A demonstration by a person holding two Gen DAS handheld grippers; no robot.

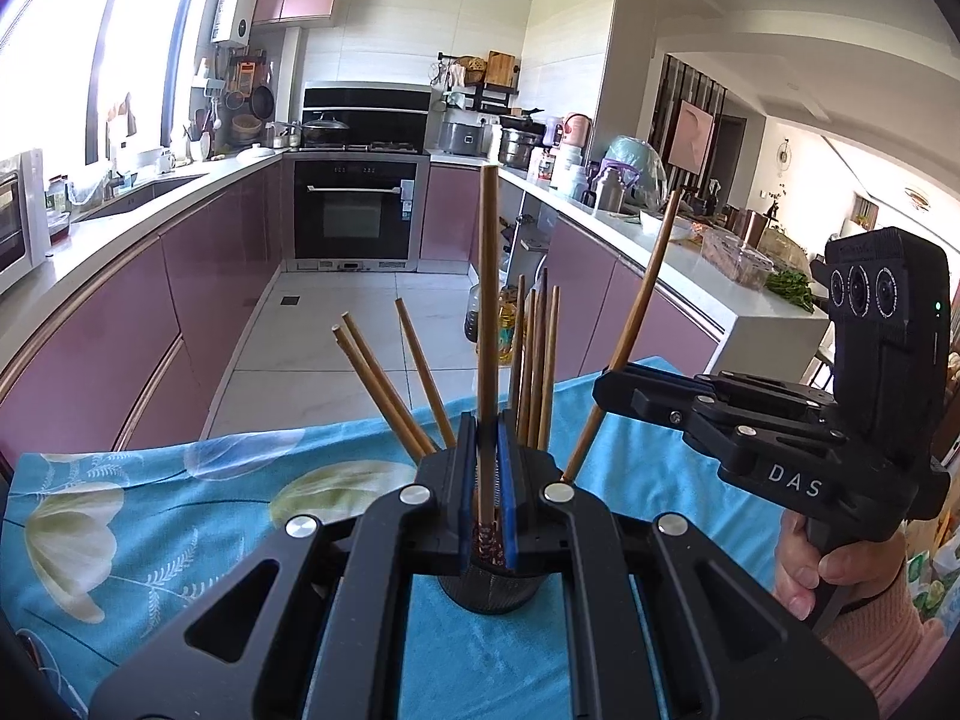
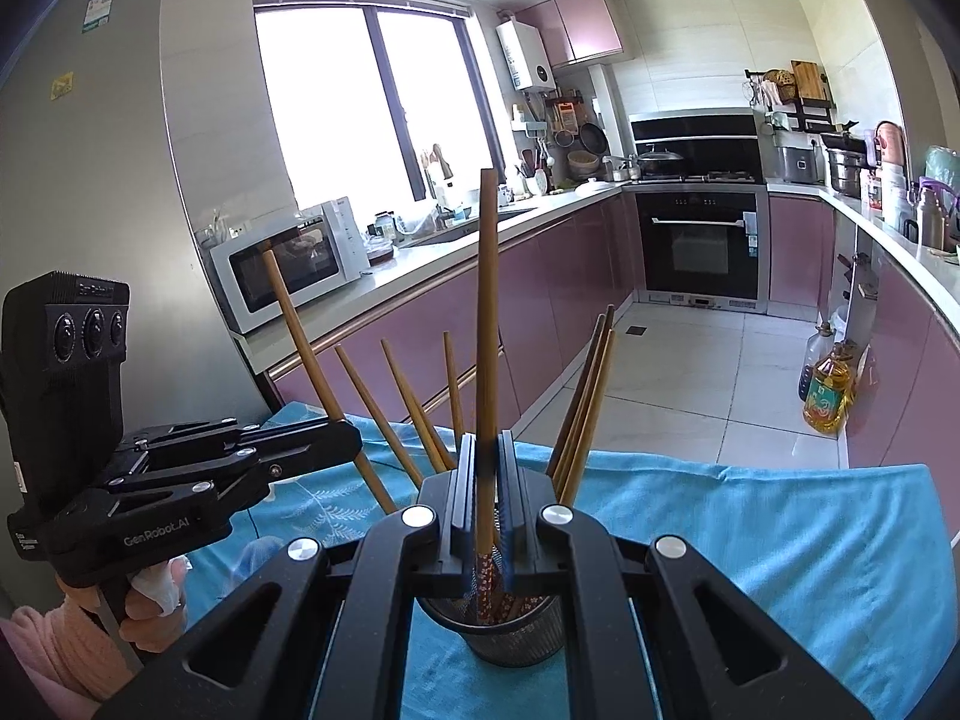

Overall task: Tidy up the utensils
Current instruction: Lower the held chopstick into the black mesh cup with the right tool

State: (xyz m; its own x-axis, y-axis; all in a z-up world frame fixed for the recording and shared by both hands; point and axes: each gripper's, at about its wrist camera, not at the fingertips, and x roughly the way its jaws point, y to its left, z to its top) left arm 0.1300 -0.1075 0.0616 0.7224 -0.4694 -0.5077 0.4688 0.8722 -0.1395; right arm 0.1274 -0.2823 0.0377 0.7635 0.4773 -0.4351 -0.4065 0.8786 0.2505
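A dark mesh utensil cup (image 1: 491, 591) (image 2: 516, 630) stands on the blue floral cloth and holds several wooden chopsticks (image 1: 531, 360) (image 2: 585, 408). My left gripper (image 1: 487, 498) is shut on one upright chopstick (image 1: 489, 300), its patterned end over the cup. My right gripper (image 2: 485, 516) is shut on another upright chopstick (image 2: 487, 330), its patterned end reaching into the cup. In the left wrist view the right gripper (image 1: 618, 387) holds its chopstick (image 1: 645, 300) slanted. In the right wrist view the left gripper (image 2: 342, 438) holds its chopstick (image 2: 300, 348).
The blue floral cloth (image 1: 150, 516) (image 2: 750, 516) covers the table, whose far edge drops to the tiled kitchen floor. Purple cabinets, an oven (image 1: 355, 210) and a microwave (image 2: 288, 264) lie beyond. Oil bottles (image 2: 828, 390) stand on the floor.
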